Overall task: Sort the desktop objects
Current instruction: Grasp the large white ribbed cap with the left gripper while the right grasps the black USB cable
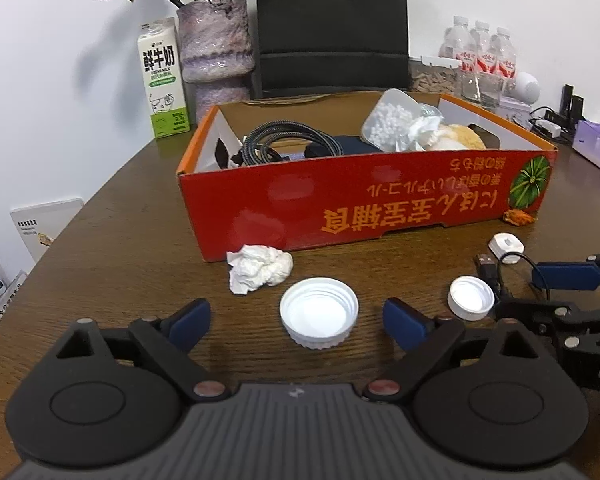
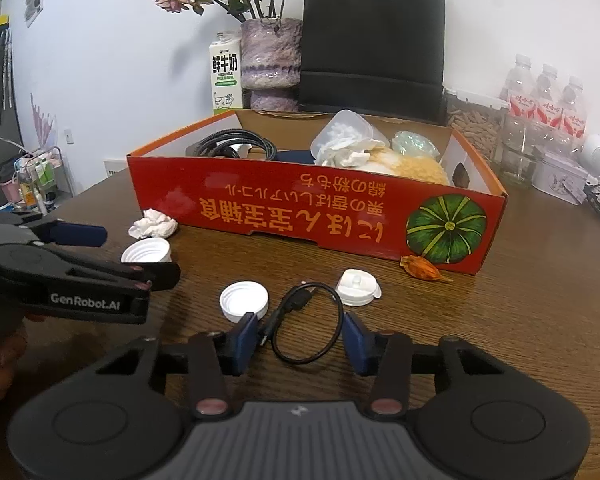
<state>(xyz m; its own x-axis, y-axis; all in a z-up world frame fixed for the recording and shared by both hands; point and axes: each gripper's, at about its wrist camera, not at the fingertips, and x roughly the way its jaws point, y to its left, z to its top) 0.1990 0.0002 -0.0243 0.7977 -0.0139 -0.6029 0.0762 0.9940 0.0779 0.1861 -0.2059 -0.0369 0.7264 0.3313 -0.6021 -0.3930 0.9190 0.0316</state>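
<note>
Two grippers are aimed at different items: the left gripper (image 1: pixel 296 320), jaws wide and empty, straddles the large white cap (image 1: pixel 319 312) — while the half-open right gripper (image 2: pixel 300 338) brackets the looped black USB cable (image 2: pixel 306 326), pads not yet pressing, before the red box (image 2: pixel 260 196).

Box (image 2: pixel 316 216) contents partly hidden, perhaps cables.

table (image 1: pixel 120 240): glossy brown wood | box (image 1: pixel 340 200): printed red cardboard | caps (image 1: pixel 319 312): white ribbed plastic | tissue (image 1: pixel 258 267): crumpled paper
</note>
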